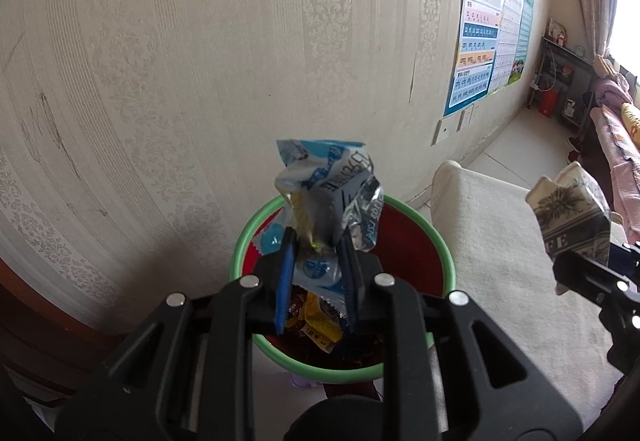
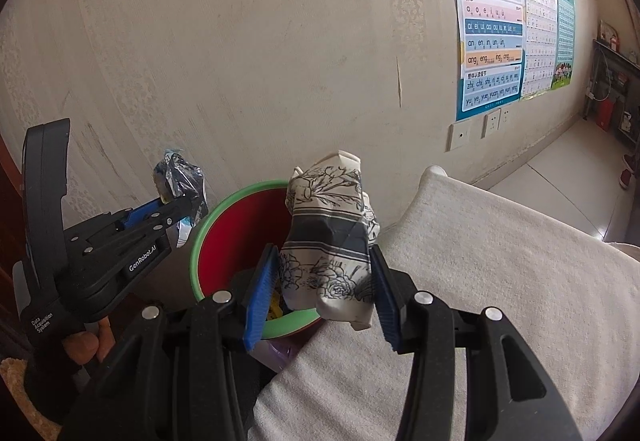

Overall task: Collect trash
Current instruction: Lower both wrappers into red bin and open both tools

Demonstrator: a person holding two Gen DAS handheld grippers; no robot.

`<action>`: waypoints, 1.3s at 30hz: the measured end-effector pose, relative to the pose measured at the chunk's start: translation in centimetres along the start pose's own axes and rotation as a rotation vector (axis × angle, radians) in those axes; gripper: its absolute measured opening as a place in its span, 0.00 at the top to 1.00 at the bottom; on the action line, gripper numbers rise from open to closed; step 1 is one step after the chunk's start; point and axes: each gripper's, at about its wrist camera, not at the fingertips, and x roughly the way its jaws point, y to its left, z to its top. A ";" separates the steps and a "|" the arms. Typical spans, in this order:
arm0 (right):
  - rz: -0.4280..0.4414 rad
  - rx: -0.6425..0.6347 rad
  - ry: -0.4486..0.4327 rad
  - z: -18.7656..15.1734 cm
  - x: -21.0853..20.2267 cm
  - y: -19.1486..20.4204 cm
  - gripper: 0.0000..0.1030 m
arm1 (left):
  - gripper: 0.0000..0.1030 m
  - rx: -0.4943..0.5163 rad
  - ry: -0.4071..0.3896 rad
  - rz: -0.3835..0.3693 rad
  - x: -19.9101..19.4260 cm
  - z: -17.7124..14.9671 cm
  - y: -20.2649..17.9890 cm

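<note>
Pale damask wallpaper point(image 1: 200, 61) fills most of the room's side, with learning posters point(image 2: 492, 41) further along and tiled floor point(image 2: 560, 157) beyond. A cream cloth-covered surface point(image 2: 480, 261) sits beside the green-rimmed red bin point(image 1: 404, 241), which stands against the wall. The left gripper point(image 1: 316, 241) is clamped on a crumpled blue-and-silver wrapper point(image 1: 324, 173) above the bin. The right gripper point(image 2: 324, 265) pinches a flower-printed paper wad point(image 2: 328, 233) at the bin's edge. More wrappers point(image 1: 316, 321) lie inside, half hidden by the jaws.
</note>
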 end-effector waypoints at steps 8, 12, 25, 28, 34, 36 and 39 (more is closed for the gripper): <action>0.008 -0.003 0.026 0.6 1.3 0.5 0.56 | 0.80 -0.007 0.021 0.012 1.0 0.1 1.3; 0.009 -0.015 0.034 0.7 1.8 1.1 0.56 | 0.80 -0.017 0.036 0.008 1.7 0.1 1.8; 0.002 -0.011 0.071 0.9 3.4 1.5 0.56 | 0.80 -0.018 0.061 0.001 3.7 0.2 2.5; 0.001 -0.015 0.073 0.9 3.6 1.6 0.56 | 0.80 -0.018 0.065 0.001 4.1 0.2 2.6; -0.003 -0.011 0.077 1.0 3.9 1.8 0.56 | 0.80 -0.026 0.080 0.002 4.9 0.1 2.8; -0.002 -0.012 0.081 1.1 4.0 1.8 0.56 | 0.80 -0.023 0.085 0.003 5.2 0.1 2.7; -0.001 -0.012 0.087 1.1 4.4 1.8 0.56 | 0.80 -0.020 0.088 0.006 5.5 0.2 2.7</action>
